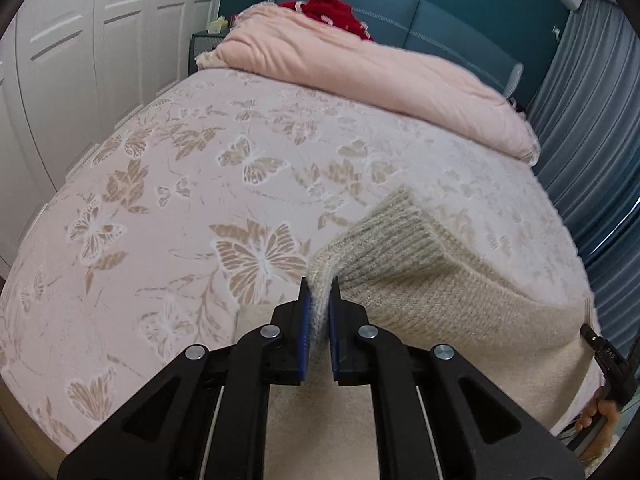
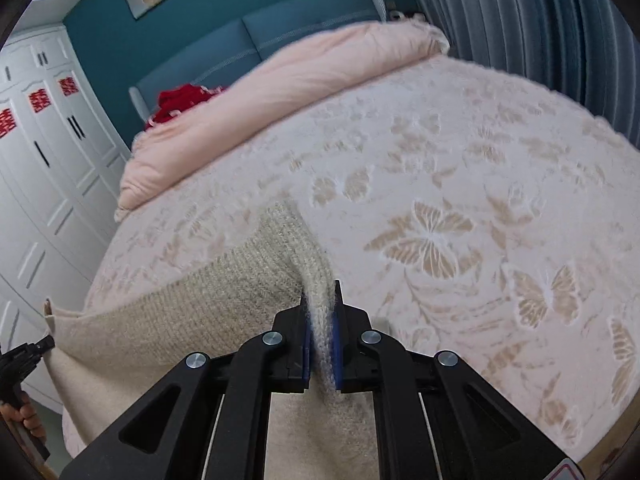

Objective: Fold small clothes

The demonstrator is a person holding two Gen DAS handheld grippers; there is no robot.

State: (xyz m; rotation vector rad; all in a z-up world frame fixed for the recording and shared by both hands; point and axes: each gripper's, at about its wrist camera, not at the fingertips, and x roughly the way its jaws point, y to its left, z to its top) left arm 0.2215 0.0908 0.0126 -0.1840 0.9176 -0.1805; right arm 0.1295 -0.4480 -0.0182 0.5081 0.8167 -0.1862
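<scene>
A beige knitted sweater (image 1: 420, 280) hangs stretched between both grippers above the bed, its ribbed hem edge folded up and forward. My left gripper (image 1: 320, 292) is shut on the sweater's left edge. My right gripper (image 2: 320, 296) is shut on the sweater's right edge (image 2: 240, 292). The other gripper shows at the far edge of each view: the right one in the left wrist view (image 1: 608, 364) and the left one in the right wrist view (image 2: 24, 356). The sweater's lower part hangs below the fingers, partly hidden.
The bed (image 1: 180, 200) has a pink cover with a butterfly pattern. A folded pink duvet (image 1: 360, 80) lies across its head end, with a red garment (image 1: 332, 12) behind it. White wardrobe doors (image 2: 48, 160) stand on one side, grey curtains (image 2: 540, 32) on the other.
</scene>
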